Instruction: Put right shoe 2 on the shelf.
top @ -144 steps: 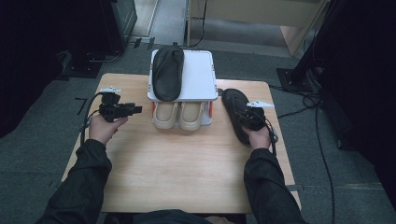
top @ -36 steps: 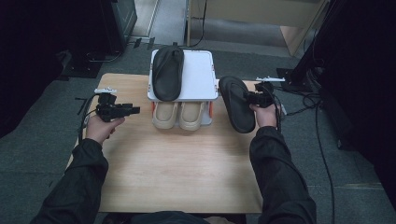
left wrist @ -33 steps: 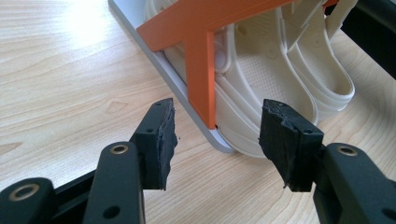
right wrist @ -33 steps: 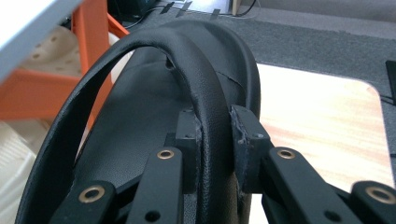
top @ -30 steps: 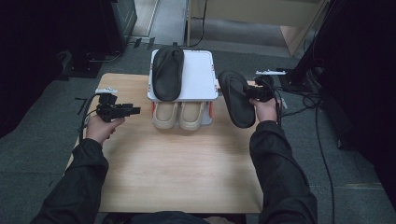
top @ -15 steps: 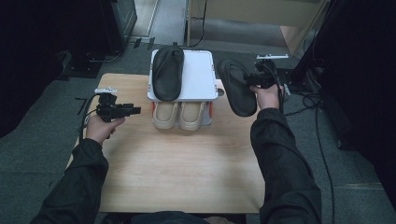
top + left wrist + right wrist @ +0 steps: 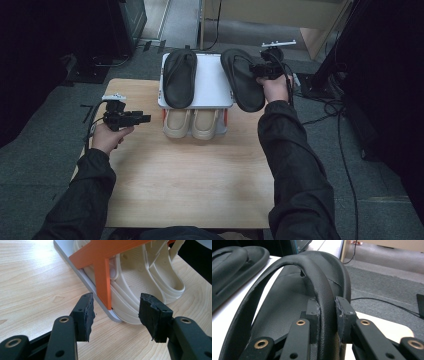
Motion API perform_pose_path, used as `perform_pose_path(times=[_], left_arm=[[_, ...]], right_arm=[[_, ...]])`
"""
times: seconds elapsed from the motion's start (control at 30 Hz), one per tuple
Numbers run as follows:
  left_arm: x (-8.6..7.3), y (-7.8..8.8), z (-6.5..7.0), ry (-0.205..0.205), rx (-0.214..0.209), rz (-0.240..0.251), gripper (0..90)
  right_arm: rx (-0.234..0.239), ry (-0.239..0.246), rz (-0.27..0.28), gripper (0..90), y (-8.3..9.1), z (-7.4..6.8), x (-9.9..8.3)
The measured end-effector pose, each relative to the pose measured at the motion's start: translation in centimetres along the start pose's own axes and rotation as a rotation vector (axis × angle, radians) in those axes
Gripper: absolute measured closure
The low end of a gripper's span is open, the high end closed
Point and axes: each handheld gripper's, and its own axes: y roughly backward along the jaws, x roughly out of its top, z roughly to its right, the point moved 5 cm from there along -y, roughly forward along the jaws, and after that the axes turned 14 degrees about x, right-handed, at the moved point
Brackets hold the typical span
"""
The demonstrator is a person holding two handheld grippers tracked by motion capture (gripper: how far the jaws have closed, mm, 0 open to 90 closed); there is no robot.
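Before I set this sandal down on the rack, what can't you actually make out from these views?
- High view: whether the held black sandal touches the white rack top; seen from above.
- Right gripper view: the sandal's sole underside, hidden by its own strap and footbed.
- Left gripper view: the beige shoes are cut off by the top edge and partly behind the orange bracket.

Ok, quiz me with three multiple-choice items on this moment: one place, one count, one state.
1. Where is the free black sandal?
A on the rack top
B on the floor
C under the rack

2. How many beige shoes sit on the lower shelf?
A one
B two
C four

3. The right gripper is:
A open and empty
B shut on the held sandal's strap
C resting on the table

Answers: 1 A, it lies on the white rack top. 2 B, a pair shows side by side. 3 B, its jaws pinch the strap.
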Motion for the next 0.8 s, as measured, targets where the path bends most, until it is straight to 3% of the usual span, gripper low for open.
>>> perform_pose_path(times=[0.37,0.8], left_arm=[[0.0,-0.2,0.3,-0.014,-0.012,0.0,46.2],[0.1,-0.1,0.5,-0.017,-0.025,0.006,46.3]], right_arm=[[0.023,0.023,-0.041,74.9,-4.0,-2.3,0.8],[0.009,0.037,-0.059,74.4,-7.8,-4.3,1.5]])
